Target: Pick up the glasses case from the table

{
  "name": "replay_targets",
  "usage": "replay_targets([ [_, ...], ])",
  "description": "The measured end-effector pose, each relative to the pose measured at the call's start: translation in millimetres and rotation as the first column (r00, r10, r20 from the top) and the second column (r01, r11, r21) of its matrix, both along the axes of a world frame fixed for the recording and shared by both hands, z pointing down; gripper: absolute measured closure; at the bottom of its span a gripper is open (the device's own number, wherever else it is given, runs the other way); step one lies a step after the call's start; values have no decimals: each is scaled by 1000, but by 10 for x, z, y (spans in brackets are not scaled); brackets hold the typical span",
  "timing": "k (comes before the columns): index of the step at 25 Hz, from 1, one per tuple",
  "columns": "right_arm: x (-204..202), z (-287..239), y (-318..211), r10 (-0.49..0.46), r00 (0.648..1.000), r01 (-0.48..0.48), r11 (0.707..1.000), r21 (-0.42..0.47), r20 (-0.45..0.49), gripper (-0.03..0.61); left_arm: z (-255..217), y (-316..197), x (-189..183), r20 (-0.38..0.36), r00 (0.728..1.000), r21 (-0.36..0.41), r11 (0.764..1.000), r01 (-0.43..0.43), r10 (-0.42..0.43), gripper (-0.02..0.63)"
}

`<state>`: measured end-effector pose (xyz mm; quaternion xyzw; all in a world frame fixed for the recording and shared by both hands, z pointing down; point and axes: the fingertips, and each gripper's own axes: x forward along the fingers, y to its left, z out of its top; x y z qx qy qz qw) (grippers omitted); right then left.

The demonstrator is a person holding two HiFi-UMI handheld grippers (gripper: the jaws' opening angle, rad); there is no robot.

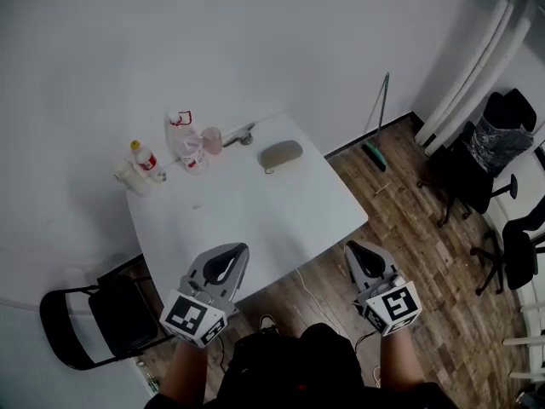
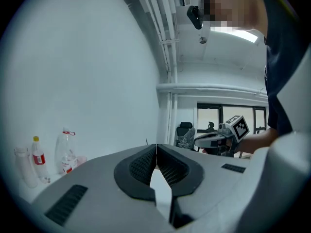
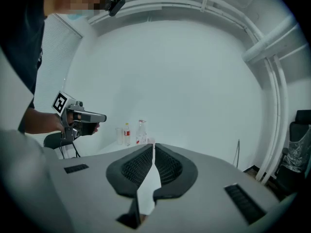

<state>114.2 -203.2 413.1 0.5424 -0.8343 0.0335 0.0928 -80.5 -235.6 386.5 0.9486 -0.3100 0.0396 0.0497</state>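
Observation:
The glasses case (image 1: 281,155), a grey-beige oval pouch, lies near the far right corner of the white table (image 1: 255,216). Both grippers are held at the table's near edge, well short of the case. My left gripper (image 1: 234,254) hangs over the near left part of the table, its jaws shut with nothing between them. My right gripper (image 1: 356,252) is off the near right corner, above the floor, also shut and empty. In the left gripper view its dark pads (image 2: 146,164) meet at the tip; the same holds for the pads (image 3: 167,166) in the right gripper view. The case shows in neither gripper view.
At the table's far left stand a small red-labelled bottle (image 1: 146,160), a larger clear bottle (image 1: 185,140) and a pink cup (image 1: 211,139). A black folding chair (image 1: 85,322) is at the near left. Office chairs (image 1: 485,156) and a broom (image 1: 377,118) stand on the wooden floor at right.

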Motion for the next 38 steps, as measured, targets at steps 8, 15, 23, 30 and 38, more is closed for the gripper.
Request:
replay_targets([
  [8, 174, 293, -1128, -142, 984, 134, 988, -80, -107, 554, 183, -544, -13, -1, 991, -27, 991, 134, -134, 592],
  [15, 101, 843, -2282, -496, 769, 424, 868, -258, -403, 383, 355, -960, 108, -29, 961, -89, 958, 271, -274, 592],
  [23, -221, 1820, -3421, -734, 362, 517, 671, -532, -575, 268, 682, -1227, 12, 12, 932, -143, 922, 360, -362, 592],
  [30, -388, 2766, -4094, -805, 132, 440, 571, -693, -579, 238, 973, -1354, -69, 30, 909, -225, 883, 412, -416, 592],
  [38, -508, 3272, -4370, -881, -19, 369, 433, -822, -473, 209, 1361, -1383, -246, 75, 888, -262, 850, 456, -453, 592],
])
